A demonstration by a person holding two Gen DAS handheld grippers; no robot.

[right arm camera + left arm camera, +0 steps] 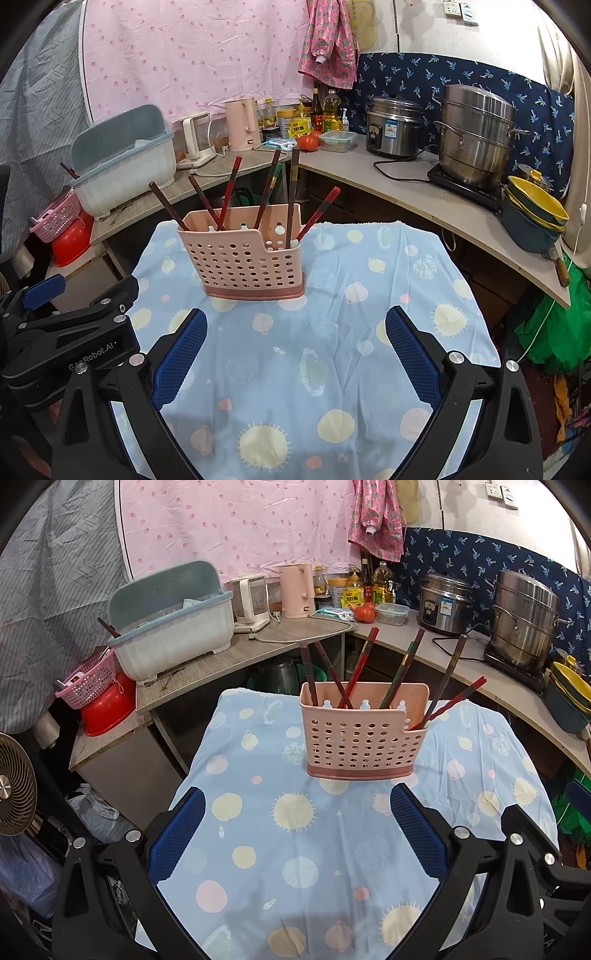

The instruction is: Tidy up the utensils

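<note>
A pink perforated utensil holder (364, 734) stands upright on the blue patterned cloth (295, 849); it also shows in the right wrist view (243, 258). Several dark red and brown chopsticks (360, 664) stand in it, leaning apart, also seen in the right wrist view (267, 188). My left gripper (297, 801) is open and empty, a short way in front of the holder. My right gripper (295, 321) is open and empty, in front of the holder and slightly right. The left gripper's body (74, 332) shows at the left of the right wrist view.
A counter (443, 657) behind the table carries a dish rack bin (173, 627), kettles (297, 590), bottles, a rice cooker (445, 603), a steel steamer pot (524, 620) and stacked bowls (535, 214). A pink basket (90, 681), a red basin and a fan (14, 786) sit left.
</note>
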